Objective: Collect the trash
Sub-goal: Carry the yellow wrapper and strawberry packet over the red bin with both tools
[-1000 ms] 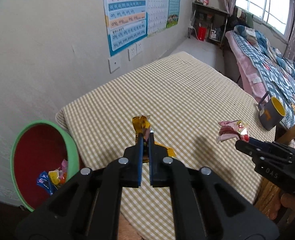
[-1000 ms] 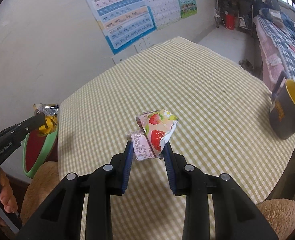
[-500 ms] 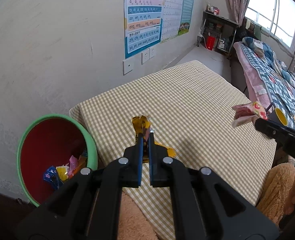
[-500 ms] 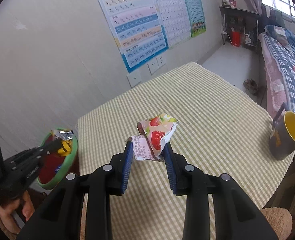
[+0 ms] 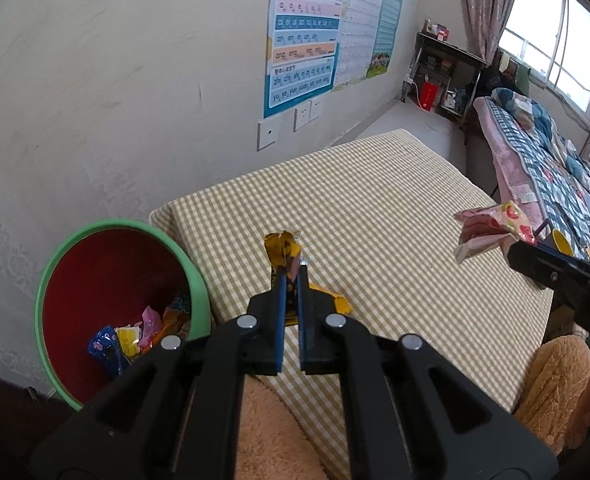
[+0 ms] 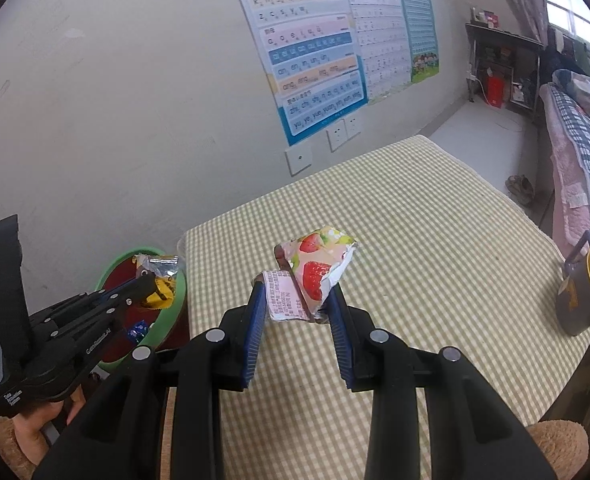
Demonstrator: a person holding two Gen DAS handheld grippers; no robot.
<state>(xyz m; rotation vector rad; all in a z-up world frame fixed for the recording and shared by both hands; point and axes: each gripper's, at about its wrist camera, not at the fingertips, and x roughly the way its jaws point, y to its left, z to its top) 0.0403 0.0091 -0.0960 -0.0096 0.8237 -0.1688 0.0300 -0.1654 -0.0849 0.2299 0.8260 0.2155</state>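
Observation:
My left gripper (image 5: 290, 276) is shut on a yellow snack wrapper (image 5: 282, 248) and holds it in the air near the table's left edge, just right of a green bin with a red inside (image 5: 75, 240) that holds several wrappers. In the right wrist view the left gripper (image 6: 151, 280) and its yellow wrapper (image 6: 159, 280) hang over the bin's rim (image 6: 181, 292). My right gripper (image 6: 295, 300) is shut on a pink strawberry wrapper (image 6: 315, 268), held above the checked tablecloth (image 6: 415, 240). That wrapper also shows in the left wrist view (image 5: 495, 224).
A grey mug with a yellow inside (image 6: 587, 292) stands at the table's right edge. A wall with posters (image 5: 307, 32) runs behind the table and bin. A bed (image 5: 555, 160) lies at the right. Brown plush fabric (image 5: 551, 380) is at the near edge.
Both grippers have risen and pulled back from the table with their wrappers. The left gripper has moved left toward the bin, which now shows more fully.

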